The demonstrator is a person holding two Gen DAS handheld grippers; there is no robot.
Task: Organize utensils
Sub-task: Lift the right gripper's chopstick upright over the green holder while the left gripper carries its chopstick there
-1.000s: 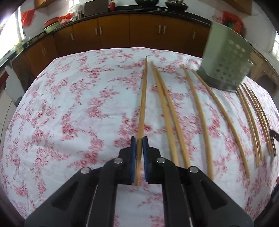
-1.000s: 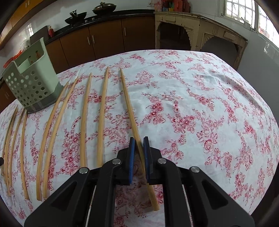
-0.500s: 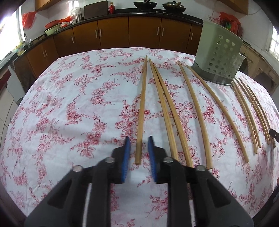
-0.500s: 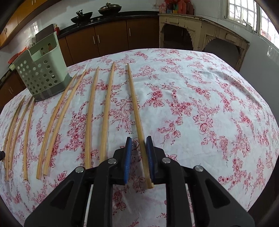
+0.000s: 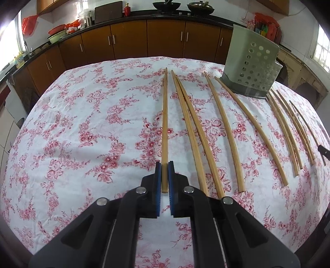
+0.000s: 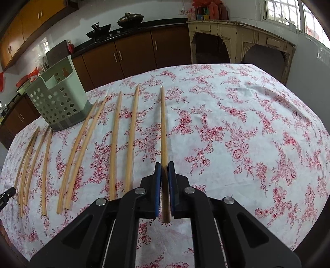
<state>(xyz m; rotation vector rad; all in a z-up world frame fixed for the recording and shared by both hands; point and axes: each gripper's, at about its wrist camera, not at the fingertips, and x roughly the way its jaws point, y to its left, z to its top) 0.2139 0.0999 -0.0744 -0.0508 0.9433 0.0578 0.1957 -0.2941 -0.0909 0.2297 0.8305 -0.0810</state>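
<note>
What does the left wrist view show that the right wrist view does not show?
Only the left wrist view shows the left gripper shut on the leftmost chopstick, and a red bag by a window. Only the right wrist view shows the right gripper shut on the rightmost chopstick, and a cream cabinet. Both show the holder and the floral cloth.

Home kitchen
Brown wooden cabinets (image 5: pixel 127 39) under a dark countertop (image 6: pixel 132 25) carrying woks (image 6: pixel 130 17), bowls (image 5: pixel 56 33) and a cutting board (image 5: pixel 108 11); floral cloth (image 5: pixel 82 134) covering the table, window (image 6: pixel 282 10) at the far right corner
</note>
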